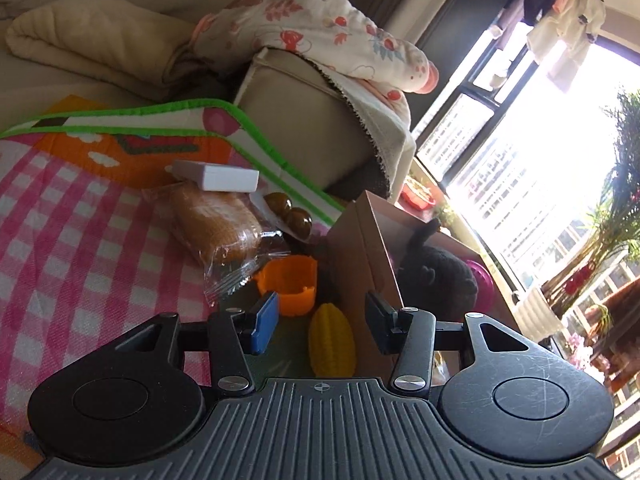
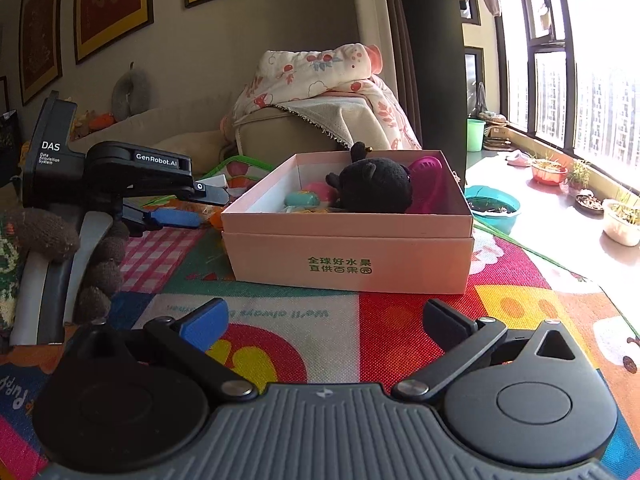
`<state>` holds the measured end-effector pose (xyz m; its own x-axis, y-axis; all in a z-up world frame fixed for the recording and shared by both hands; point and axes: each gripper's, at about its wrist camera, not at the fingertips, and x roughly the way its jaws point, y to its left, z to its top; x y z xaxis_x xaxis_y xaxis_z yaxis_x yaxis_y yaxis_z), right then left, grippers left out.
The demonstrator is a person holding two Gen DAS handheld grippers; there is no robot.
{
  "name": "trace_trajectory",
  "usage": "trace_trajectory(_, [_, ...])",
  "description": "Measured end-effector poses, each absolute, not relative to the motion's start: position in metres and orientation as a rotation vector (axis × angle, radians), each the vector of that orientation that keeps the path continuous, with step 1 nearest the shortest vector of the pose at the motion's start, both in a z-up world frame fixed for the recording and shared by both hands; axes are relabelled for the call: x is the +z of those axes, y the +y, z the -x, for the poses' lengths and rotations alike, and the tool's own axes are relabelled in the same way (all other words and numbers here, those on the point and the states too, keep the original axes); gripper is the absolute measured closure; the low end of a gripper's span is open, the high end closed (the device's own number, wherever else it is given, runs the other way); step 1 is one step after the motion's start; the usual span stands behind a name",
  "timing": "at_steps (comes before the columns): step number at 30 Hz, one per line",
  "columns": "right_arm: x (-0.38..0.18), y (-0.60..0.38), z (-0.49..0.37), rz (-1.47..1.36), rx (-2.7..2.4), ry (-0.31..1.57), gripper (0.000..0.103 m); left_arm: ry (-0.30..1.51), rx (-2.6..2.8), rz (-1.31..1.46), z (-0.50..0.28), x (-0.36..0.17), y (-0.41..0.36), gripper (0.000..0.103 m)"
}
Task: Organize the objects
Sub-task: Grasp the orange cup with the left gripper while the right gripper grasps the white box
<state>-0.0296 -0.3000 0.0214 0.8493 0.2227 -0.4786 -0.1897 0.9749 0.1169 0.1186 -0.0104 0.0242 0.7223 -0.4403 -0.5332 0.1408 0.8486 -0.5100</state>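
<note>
A pink cardboard box (image 2: 348, 256) sits on the play mat and holds a black plush toy (image 2: 376, 188), a magenta item (image 2: 430, 184) and small pastel toys. In the left wrist view my left gripper (image 1: 324, 328) is open, tilted, beside the box wall (image 1: 360, 264), above a yellow toy corn (image 1: 332, 344). An orange cup (image 1: 290, 284), a wrapped bread (image 1: 216, 224), a white block (image 1: 218, 176) and two brown balls (image 1: 294, 212) lie just ahead. My right gripper (image 2: 324, 328) is open and empty, in front of the box. The left gripper also shows in the right wrist view (image 2: 180, 208).
A beige sofa arm (image 1: 304, 120) with a flowered blanket (image 1: 320, 36) stands behind the objects. A pink checked cloth (image 1: 60, 240) covers the mat at left. Basins and plant pots (image 2: 548, 172) line the windowsill. A gloved hand (image 2: 44, 236) holds the left gripper.
</note>
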Motion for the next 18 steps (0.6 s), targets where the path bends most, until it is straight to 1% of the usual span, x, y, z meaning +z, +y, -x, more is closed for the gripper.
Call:
trace_trajectory(2, [0.021, -0.300, 0.029, -0.065, 0.233, 0.513, 0.000, 0.741, -0.238, 0.472, -0.136, 0.024, -0.013, 0.052])
trace_trajectory(4, [0.021, -0.299, 0.028, -0.060, 0.223, 0.518, 0.000, 0.757, -0.188, 0.486, -0.146, 0.020, -0.013, 0.054])
trace_trajectory(5, [0.021, -0.299, 0.028, -0.060, 0.221, 0.516, 0.000, 0.767, -0.187, 0.488, -0.149, 0.018, -0.014, 0.058])
trace_trajectory(6, [0.021, -0.300, 0.029, -0.064, 0.221, 0.513, 0.000, 0.781, -0.188, 0.482, -0.152, 0.015, -0.015, 0.063])
trace_trajectory(12, [0.020, -0.301, 0.024, -0.075, 0.199, 0.538, 0.000, 0.788, -0.265, 0.452, -0.140, 0.012, -0.014, 0.065])
trace_trajectory(18, [0.019, -0.293, 0.018, -0.031, 0.184, 0.569, 0.000, 0.775, -0.365, 0.322, -0.074, 0.014, 0.017, 0.065])
